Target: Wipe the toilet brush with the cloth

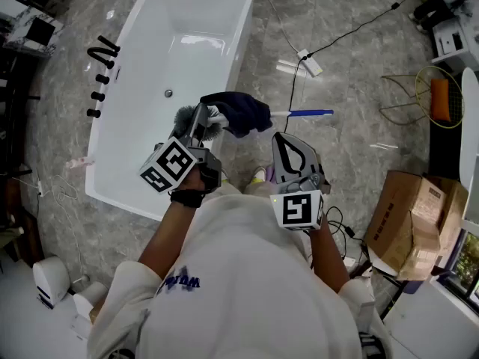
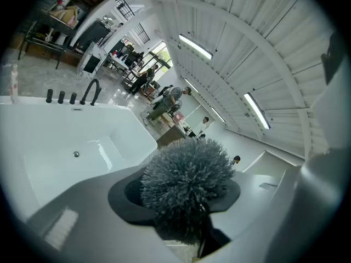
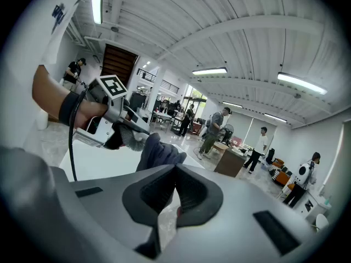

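A: Fingers [image 2: 71, 201] of left gripper [image 1: 198, 126]: pinching brush [image 2: 186, 185] by its bristle head, above tub [image 1: 150, 58] rim. Cloth [image 1: 241, 112] draped on brush.
B: Right gripper [image 1: 288, 149]?
A: Fingers pressed together, empty, near cloth, not touching.

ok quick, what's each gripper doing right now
left gripper: closed on the toilet brush, by its bristle head.
right gripper: closed, holding nothing; the cloth is draped on the brush, apart from this gripper.

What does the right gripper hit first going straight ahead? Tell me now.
Probably the dark cloth, bunched just ahead of the right gripper, slightly left of its line; depth is unclear, so it might slip past.
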`<state>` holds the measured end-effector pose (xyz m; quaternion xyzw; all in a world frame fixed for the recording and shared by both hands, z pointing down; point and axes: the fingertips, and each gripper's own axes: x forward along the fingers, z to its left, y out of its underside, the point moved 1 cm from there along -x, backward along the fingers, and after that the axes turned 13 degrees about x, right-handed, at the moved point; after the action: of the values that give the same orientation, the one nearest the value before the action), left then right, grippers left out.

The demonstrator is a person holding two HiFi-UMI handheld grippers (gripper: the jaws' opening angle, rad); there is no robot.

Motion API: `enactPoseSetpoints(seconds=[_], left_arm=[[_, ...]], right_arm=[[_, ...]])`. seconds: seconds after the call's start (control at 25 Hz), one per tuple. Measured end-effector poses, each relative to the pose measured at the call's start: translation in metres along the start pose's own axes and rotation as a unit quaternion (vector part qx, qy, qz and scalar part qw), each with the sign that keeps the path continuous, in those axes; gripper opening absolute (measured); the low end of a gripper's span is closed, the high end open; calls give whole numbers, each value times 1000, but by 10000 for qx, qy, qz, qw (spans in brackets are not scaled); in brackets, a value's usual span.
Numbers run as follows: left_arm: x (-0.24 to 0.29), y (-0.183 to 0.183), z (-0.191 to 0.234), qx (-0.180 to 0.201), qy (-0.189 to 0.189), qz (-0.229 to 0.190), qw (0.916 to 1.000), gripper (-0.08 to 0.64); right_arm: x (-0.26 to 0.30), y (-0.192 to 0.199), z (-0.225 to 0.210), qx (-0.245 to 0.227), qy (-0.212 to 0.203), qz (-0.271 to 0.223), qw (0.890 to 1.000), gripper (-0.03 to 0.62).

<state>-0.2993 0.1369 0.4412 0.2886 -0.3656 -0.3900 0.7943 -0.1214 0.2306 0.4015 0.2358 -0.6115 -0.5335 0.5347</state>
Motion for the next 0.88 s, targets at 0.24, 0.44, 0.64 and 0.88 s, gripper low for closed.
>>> enactPoseSetpoints(seconds=[0.24,0.44,0.64,0.88], left_arm=[[7,4,-8,-157,130,161,9997,196],[23,10,-24,-293,317,349,9985,196],[41,26,-56,-10,538,540,9971,196],[52,24,-82,1145,982,311,9881,195]], right_arm=[[5,-10,21,-1604,173,-56,9869,170],[39,9,22,-4876,1236,-105,8642,250],[56,17,-7,-5220,1374,-90,8418,199],[58,25,-22,-3732,236,344,9268,106]])
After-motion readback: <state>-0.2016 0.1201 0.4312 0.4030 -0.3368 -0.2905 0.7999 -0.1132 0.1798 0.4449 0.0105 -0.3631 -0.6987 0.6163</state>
